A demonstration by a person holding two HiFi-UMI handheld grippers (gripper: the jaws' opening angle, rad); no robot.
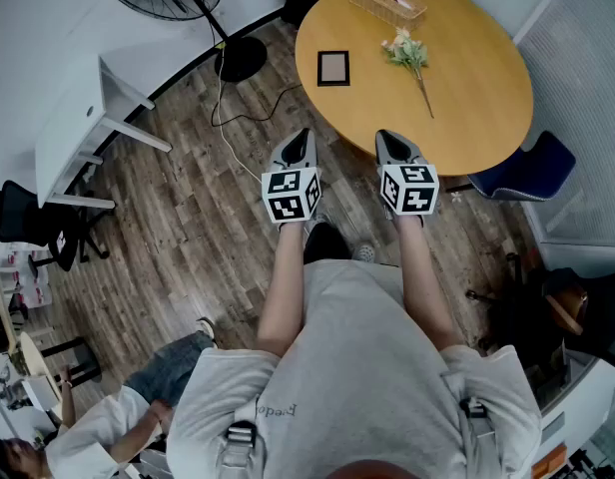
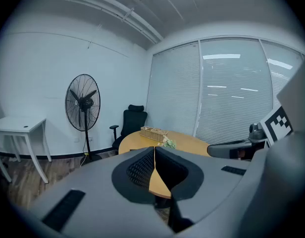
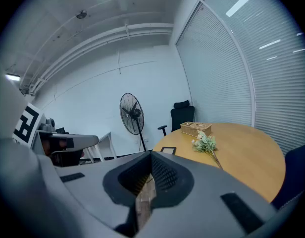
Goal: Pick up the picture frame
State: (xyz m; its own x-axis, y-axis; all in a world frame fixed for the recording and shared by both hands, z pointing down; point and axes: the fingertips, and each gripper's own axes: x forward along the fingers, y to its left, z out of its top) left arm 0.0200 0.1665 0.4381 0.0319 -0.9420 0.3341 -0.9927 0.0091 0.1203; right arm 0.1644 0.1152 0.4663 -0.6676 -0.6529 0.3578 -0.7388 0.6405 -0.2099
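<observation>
- Frame [image 1: 333,68] lies flat on the round table [image 1: 477,108], near its 9 o'clock edge.
- Flowers [image 1: 409,56] lie at the frame's 3 o'clock.
- Left gripper [image 1: 304,134] and right gripper [image 1: 383,136], at the frame's 6 o'clock, well apart from it: jaws pressed together, empty.

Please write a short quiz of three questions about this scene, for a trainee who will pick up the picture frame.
1. True or false: the left gripper holds the dark rectangular picture frame.
2. In the head view, what lies on the round wooden table just right of the frame? A. pale flower sprig B. mug C. book
3. Fill in: the jaws of the right gripper are ___ (open or shut).

Key: 1 false; 2 A; 3 shut.
</observation>
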